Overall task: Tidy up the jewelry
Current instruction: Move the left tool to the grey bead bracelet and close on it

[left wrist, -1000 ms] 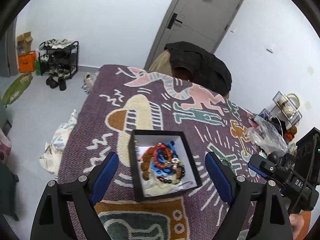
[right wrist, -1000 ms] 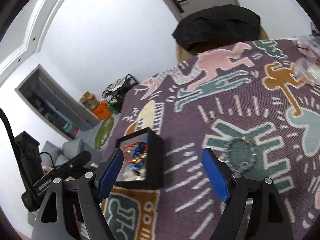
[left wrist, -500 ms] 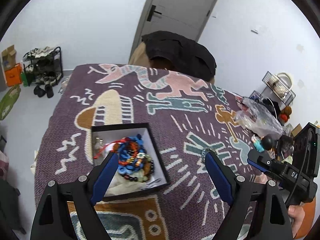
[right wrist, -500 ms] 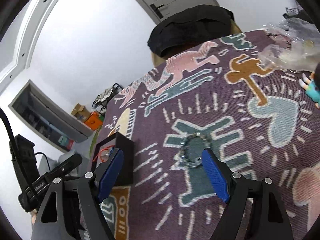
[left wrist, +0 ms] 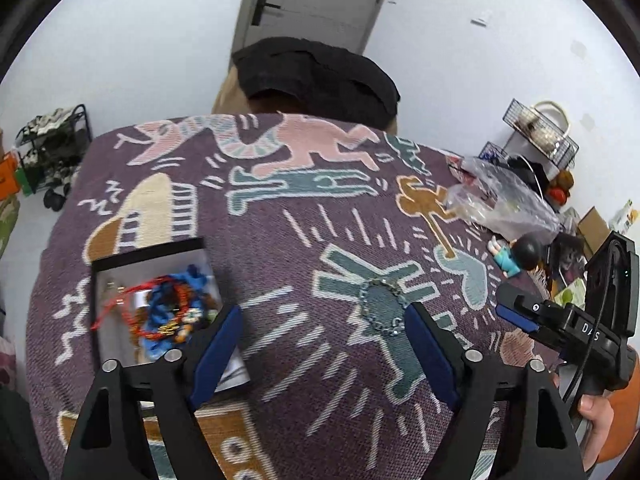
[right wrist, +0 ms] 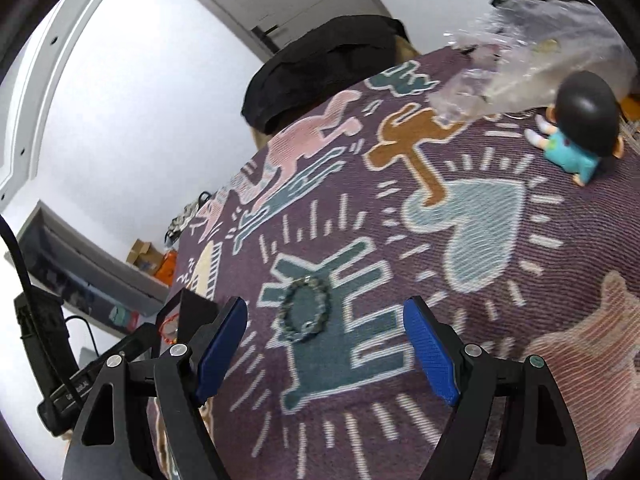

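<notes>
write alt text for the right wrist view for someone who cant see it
A grey beaded bracelet lies loose on a purple patterned blanket, just ahead of the right tool, whose blue-padded jaws are open and empty. A small doll in teal sits upper right beside a clear plastic bag.

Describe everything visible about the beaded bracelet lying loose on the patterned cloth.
The beaded bracelet is a closed ring of small grey-green beads with a lighter, silvery piece at one spot. It lies flat on the purple patterned cloth, over a teal figure, apart from the black box. Nothing grips or touches it.
</notes>
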Motion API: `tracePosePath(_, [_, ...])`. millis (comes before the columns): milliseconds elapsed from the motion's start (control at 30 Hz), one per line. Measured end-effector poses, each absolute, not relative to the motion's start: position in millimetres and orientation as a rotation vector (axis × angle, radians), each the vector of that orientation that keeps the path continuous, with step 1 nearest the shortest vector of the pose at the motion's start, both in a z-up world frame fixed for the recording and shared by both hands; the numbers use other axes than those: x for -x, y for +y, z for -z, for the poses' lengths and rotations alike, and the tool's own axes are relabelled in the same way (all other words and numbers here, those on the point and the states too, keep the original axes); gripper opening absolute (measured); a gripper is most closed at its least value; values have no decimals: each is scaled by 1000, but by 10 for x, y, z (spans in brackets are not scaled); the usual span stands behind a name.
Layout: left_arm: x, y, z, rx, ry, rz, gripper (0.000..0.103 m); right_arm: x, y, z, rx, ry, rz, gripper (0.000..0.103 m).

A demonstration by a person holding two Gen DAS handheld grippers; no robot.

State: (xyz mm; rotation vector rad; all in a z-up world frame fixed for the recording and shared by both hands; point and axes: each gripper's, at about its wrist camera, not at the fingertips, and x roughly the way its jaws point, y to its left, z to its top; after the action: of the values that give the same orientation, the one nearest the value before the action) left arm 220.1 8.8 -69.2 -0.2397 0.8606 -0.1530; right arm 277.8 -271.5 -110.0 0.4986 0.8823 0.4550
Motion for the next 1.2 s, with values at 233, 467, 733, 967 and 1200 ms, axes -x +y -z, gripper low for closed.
tracePosePath(233, [-2444, -152, 914, 214, 929, 169, 71, -2814, -3010, 1163, -556, 872, -424, 80])
tracePosePath(467, [-2659, -330, 1151, 189, 990, 165, 63, -2829, -3276, 1191, -598, 850, -391, 80])
tracePosePath(733, [-2878, -531, 1387, 137, 1046, 152, 53, -2870, -3543, 1274, -644, 847, -359, 80])
tracePosePath(967, [-2936, -684, 1435, 10, 1023, 91, 37, -2892, -3854, 1339, -691, 834, -306, 80])
tracePosePath(1200, [-2883, -563, 1280, 73, 997, 142, 10, -2908, -3747, 1359, -672, 849, -324, 80])
